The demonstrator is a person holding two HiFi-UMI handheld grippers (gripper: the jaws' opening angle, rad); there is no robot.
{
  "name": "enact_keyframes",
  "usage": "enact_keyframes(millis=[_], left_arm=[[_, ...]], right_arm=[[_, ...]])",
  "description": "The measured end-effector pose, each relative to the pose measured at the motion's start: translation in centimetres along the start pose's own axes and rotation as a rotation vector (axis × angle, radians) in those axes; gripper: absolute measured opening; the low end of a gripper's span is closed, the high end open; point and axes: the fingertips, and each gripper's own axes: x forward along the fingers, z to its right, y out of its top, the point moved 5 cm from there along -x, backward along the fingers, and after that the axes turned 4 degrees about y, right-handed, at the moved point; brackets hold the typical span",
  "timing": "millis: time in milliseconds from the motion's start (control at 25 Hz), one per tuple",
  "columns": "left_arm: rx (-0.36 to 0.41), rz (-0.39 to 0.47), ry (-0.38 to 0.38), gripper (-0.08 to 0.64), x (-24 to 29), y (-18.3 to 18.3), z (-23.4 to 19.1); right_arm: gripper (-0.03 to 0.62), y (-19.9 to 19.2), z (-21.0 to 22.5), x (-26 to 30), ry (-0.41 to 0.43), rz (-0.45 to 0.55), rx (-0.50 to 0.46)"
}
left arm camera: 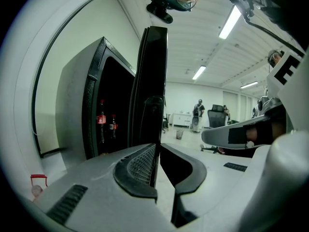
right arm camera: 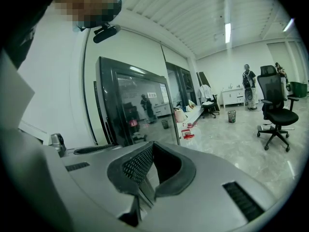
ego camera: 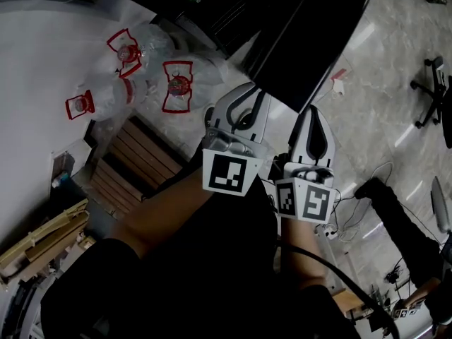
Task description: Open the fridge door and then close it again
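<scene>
The black fridge (left arm camera: 72, 110) stands with its glass door (left arm camera: 152, 81) swung out, seen almost edge-on in the left gripper view. Red-labelled bottles (left arm camera: 101, 120) stand inside. My left gripper (left arm camera: 157, 149) is shut on the door's free edge, which runs down between the pads. From the head view the door (ego camera: 311, 34) is a dark panel reaching toward me, with the left gripper (ego camera: 244, 97) at its edge. My right gripper (ego camera: 311, 115) hangs just right of it, on the door's outer side. In its own view the right gripper (right arm camera: 152, 146) is shut and empty, facing the reflective door front (right arm camera: 135, 110).
Several clear bottles with red labels (ego camera: 176, 83) lie on the white floor at left, beside a slatted wooden crate (ego camera: 131, 164). An office chair (right arm camera: 275, 105) and a standing person (right arm camera: 248, 86) are across the room. Cables (ego camera: 367, 203) trail on the floor at right.
</scene>
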Motion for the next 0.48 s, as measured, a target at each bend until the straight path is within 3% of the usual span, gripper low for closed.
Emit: enact_keyframes(millis=[240, 480], left_arm=[[0.010, 0.001, 0.036, 0.032, -0.1, 0.0, -3.1], [-0.055, -0.011, 0.127, 0.038, 0.4, -0.4, -7.8]], right_arm=[[0.015, -0.3, -1.0, 1.5, 0.038, -0.022, -0.021], [0.015, -0.4, -3.0, 4.0, 0.091, -0.038, -0.027]])
